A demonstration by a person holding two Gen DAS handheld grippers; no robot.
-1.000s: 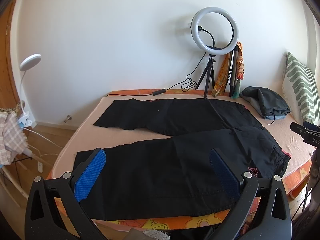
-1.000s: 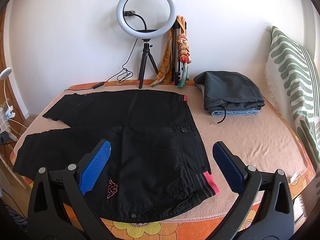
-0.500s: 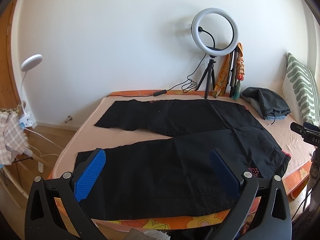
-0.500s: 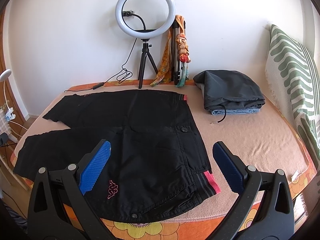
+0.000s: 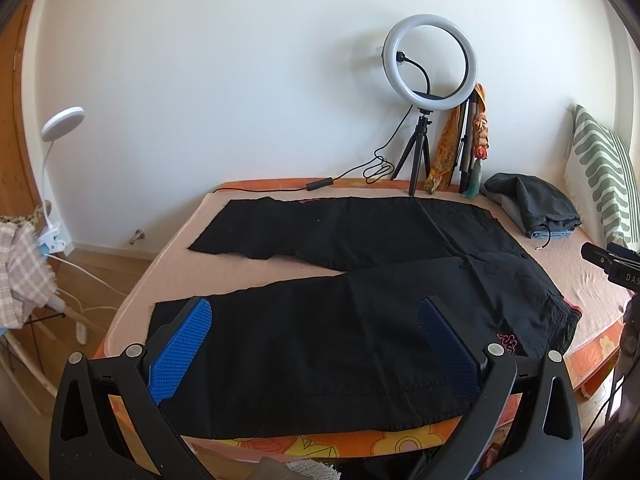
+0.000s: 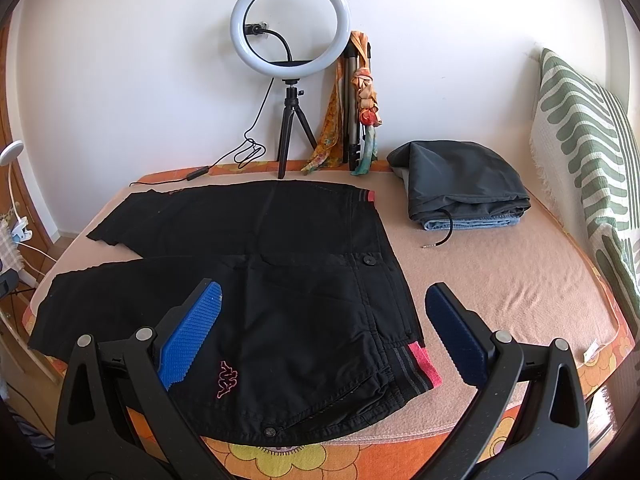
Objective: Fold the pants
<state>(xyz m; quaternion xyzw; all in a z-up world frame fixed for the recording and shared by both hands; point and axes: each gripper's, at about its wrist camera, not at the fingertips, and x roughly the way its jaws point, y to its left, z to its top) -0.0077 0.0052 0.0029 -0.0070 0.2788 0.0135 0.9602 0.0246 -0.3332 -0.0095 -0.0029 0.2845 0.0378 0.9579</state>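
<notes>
Both grippers hang wide and empty above the near edge of the bed [image 6: 500, 280]: the left gripper [image 5: 316, 348] over the near leg, the right gripper [image 6: 324, 328] over the waist end, neither touching cloth. The pants [image 6: 280, 280] lie flat and spread out, waistband to the right, legs running left and splayed apart in a narrow V, with bare blanket showing between them. By the look of it no fold has been made, so the whole job is left: one leg onto the other, then the length doubled up.

The cloth is thin, matte black woven stuff, lightly creased, with a pink outline logo [image 6: 226, 380], a ribbed grey and pink waistband [image 6: 416, 368] and a button [image 6: 368, 260]. It looks limp and likely to sag when lifted. The blanket is a fuzzy peach cover over an orange flowered sheet.
</notes>
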